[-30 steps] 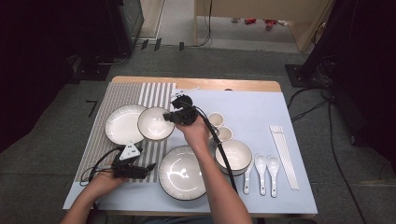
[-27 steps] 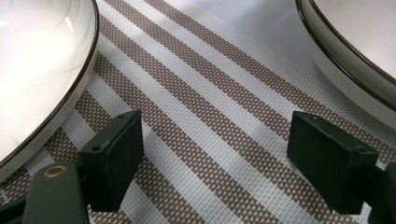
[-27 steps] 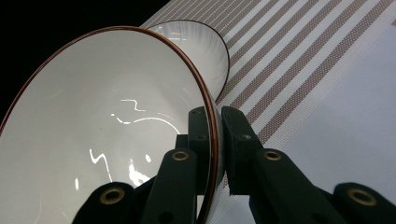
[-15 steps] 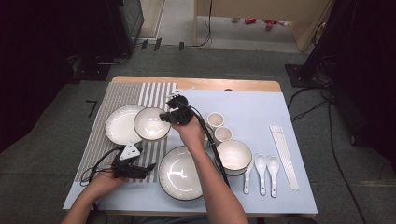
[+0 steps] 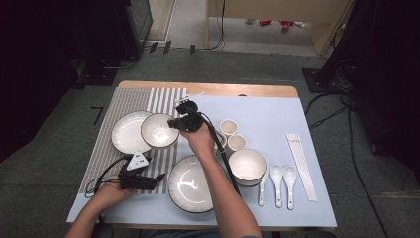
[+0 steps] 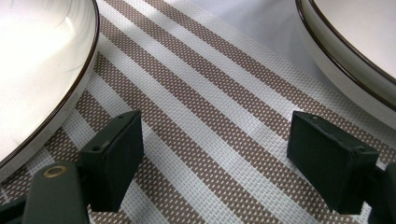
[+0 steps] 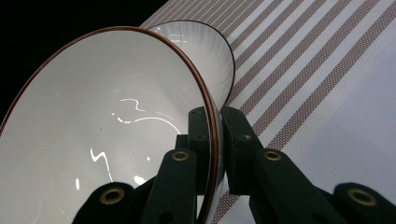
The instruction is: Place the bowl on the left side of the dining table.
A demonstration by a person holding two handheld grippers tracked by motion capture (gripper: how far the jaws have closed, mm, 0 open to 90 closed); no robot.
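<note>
Since the earlier frame, the right hand-held gripper (image 5: 174,123) has carried the bowl (image 5: 158,130) left, over the plate (image 5: 128,132); its jaws pinch the bowl's rim. Glazed, rigid, breakable: the rim is the grip point. The left hand-held gripper (image 5: 157,177) rests agape near the plate.

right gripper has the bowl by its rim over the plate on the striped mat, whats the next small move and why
Probably lower it a little. The right gripper pinches the bowl by its rim, tilted, overlapping the plate on the striped mat. The left gripper is open beside it.
</note>
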